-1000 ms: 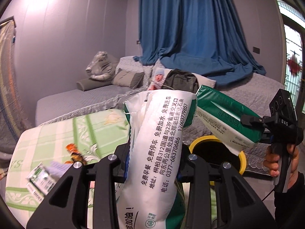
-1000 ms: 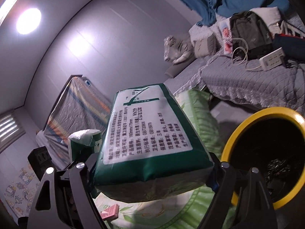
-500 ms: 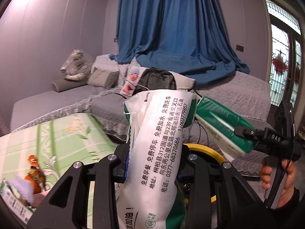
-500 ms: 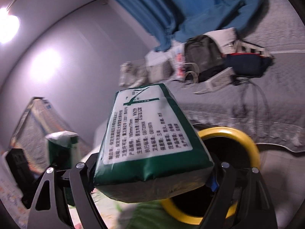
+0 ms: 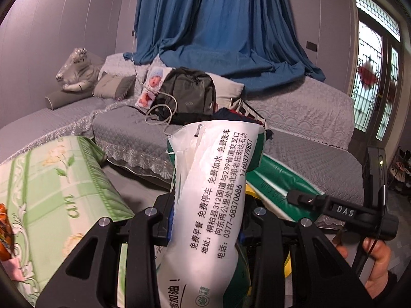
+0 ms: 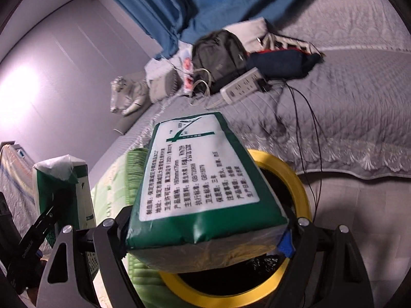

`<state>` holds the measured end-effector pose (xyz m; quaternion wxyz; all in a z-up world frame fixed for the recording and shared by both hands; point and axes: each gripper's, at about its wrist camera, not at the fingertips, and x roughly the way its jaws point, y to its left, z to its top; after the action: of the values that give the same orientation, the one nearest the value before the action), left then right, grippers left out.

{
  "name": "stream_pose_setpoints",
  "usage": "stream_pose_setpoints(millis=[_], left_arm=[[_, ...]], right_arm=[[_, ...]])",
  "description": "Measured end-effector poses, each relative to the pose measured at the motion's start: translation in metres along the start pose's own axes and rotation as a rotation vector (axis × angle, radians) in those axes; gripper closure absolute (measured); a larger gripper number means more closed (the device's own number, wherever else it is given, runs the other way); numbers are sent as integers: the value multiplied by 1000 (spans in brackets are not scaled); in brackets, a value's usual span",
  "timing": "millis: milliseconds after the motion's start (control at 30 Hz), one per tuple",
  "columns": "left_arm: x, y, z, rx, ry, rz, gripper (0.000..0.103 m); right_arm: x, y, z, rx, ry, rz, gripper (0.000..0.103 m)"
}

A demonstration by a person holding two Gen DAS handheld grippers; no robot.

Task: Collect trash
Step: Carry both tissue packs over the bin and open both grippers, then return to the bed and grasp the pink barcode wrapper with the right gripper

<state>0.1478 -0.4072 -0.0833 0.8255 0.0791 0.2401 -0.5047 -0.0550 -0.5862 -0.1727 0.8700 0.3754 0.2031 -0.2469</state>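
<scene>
My left gripper (image 5: 205, 220) is shut on a white tissue pack with black print (image 5: 215, 200), held upright. My right gripper (image 6: 205, 228) is shut on a green and white tissue pack (image 6: 203, 179), held right above the yellow-rimmed trash bin (image 6: 300, 192). In the left wrist view the green pack (image 5: 280, 190) and the right gripper's body (image 5: 341, 213) sit just right of the white pack, with a sliver of the bin's yellow rim (image 5: 287, 267) below. In the right wrist view the white pack (image 6: 64, 187) stands at the left, beside the bin.
A table with a green floral cloth (image 5: 51, 195) lies left of the bin, with an orange wrapper (image 5: 5, 231) at its edge. A grey sofa (image 5: 295, 118) behind holds a black backpack (image 5: 187, 95), a power strip (image 6: 244, 84) with cables, cushions and a toy tiger (image 5: 77, 69).
Both grippers have swung right from the table toward the bin. The green pack now hangs over the bin's opening, and the white pack has come close beside it.
</scene>
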Motion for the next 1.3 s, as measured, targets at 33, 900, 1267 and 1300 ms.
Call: stream_pose_setpoints(millis=[33, 900, 1267, 1300], left_arm=[[8, -2, -1, -10, 10, -13, 70], [-21, 48, 2, -216, -93, 82, 17], [-217, 134, 5, -254, -383, 281, 12], [-234, 142, 1, -251, -400, 300, 11]], right_arm=[[3, -2, 0, 7, 7, -4, 24], [-14, -13, 8, 21, -62, -59, 11], [-30, 97, -26, -325, -38, 318, 11], [-30, 109, -31, -368, -20, 369, 11]])
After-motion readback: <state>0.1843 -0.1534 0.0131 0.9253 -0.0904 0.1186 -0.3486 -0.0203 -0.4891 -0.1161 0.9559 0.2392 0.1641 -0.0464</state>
